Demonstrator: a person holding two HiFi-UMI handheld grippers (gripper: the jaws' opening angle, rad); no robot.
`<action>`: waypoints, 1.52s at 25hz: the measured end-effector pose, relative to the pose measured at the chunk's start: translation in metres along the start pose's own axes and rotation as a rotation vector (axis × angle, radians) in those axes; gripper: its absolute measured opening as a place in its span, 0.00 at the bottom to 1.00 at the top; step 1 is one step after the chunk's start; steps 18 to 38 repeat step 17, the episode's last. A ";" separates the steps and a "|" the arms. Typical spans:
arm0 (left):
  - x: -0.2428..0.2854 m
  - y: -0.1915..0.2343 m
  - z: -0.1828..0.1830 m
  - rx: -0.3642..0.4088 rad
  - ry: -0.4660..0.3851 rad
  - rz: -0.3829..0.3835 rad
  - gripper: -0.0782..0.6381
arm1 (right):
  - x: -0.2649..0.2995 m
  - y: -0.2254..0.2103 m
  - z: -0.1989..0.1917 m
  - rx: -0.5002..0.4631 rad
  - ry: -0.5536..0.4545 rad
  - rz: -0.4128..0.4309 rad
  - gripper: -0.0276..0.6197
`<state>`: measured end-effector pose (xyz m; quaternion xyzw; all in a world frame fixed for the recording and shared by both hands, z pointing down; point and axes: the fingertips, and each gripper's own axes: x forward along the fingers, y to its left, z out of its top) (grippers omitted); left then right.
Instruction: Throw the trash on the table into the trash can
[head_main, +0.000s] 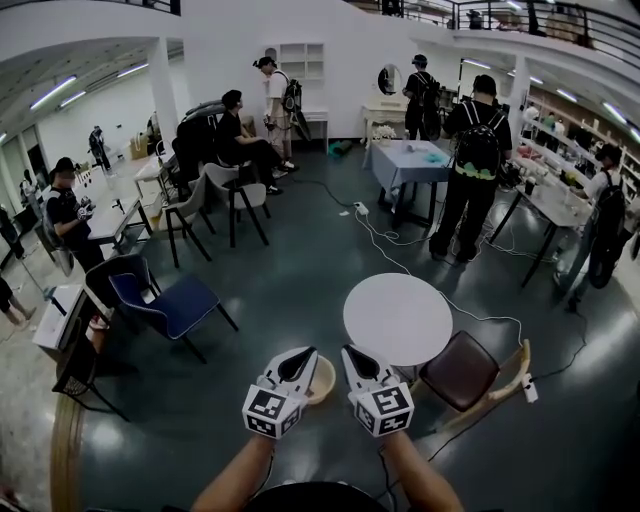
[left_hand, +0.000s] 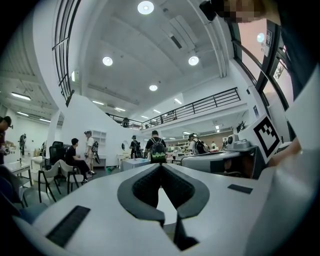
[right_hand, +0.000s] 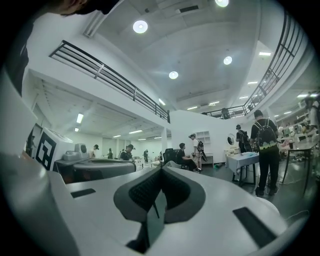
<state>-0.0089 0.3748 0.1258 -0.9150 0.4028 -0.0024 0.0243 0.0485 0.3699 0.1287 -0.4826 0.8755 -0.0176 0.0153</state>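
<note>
In the head view a round white table (head_main: 398, 318) stands just ahead to the right, and I see nothing lying on its top. A beige round trash can (head_main: 324, 382) sits on the floor beside it, partly hidden behind my left gripper (head_main: 300, 357). My right gripper (head_main: 352, 355) is held close beside the left one, both raised in front of me and short of the table. In the left gripper view the left gripper (left_hand: 161, 167) has its jaws closed tip to tip with nothing between them. The right gripper (right_hand: 161, 170) looks the same in its own view.
A brown padded chair (head_main: 460, 372) stands right of the table and a blue armchair (head_main: 170, 300) to the left. White cables (head_main: 400, 262) run across the dark floor. Several people stand or sit around other tables (head_main: 410, 160) farther back.
</note>
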 end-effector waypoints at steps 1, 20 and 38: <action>-0.002 0.001 -0.002 -0.002 0.005 0.001 0.13 | 0.000 0.001 0.000 0.000 0.001 -0.001 0.07; -0.018 0.023 -0.007 -0.002 -0.003 0.004 0.13 | 0.019 0.019 -0.008 -0.001 0.007 -0.018 0.07; -0.018 0.023 -0.007 -0.002 -0.003 0.004 0.13 | 0.019 0.019 -0.008 -0.001 0.007 -0.018 0.07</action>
